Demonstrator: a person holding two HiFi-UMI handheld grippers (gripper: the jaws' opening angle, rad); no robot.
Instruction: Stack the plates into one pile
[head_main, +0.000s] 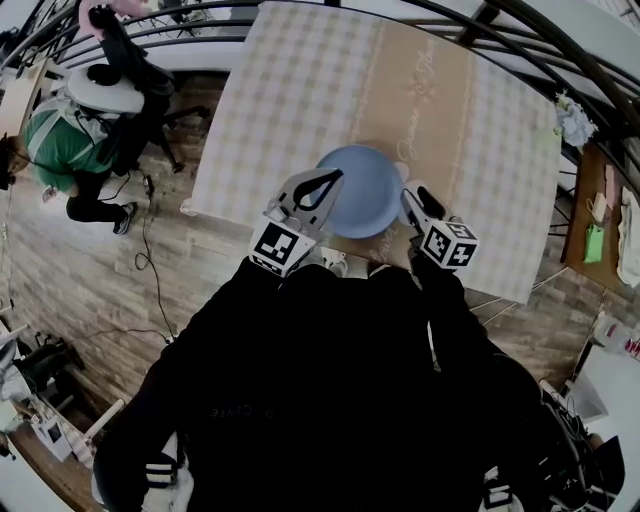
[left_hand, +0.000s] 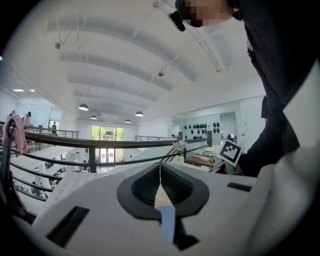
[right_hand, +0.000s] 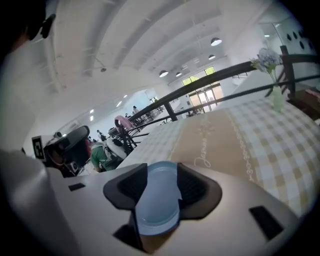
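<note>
While a blue plate (head_main: 365, 190) is sitting alone near the front edge of the checked tabletop (head_main: 300, 90), a person is holding one gripper at each side of it. The left gripper (head_main: 334, 181) is hanging over the plate's left rim with its jaws pressed together and nothing between them; whether it is touching the plate is not showing. The right gripper (head_main: 411, 196) is standing just beside the right rim, tilting downward, its jaws spread wide. Its own view is showing the plate lying beyond the gap, clear of both pads, so nothing is being gripped. No other plate is appearing on the cloth, and the blue round is reading as either one plate or a finished pile, since any layers are not telling apart from above. By that reading, the stacking is looking complete or nearly so. The next move is calling for little: both grippers drawing clear without nudging the rim, or, if more plates are waiting out of sight, the open jaws fetching one and setting it squarely on top.
</note>
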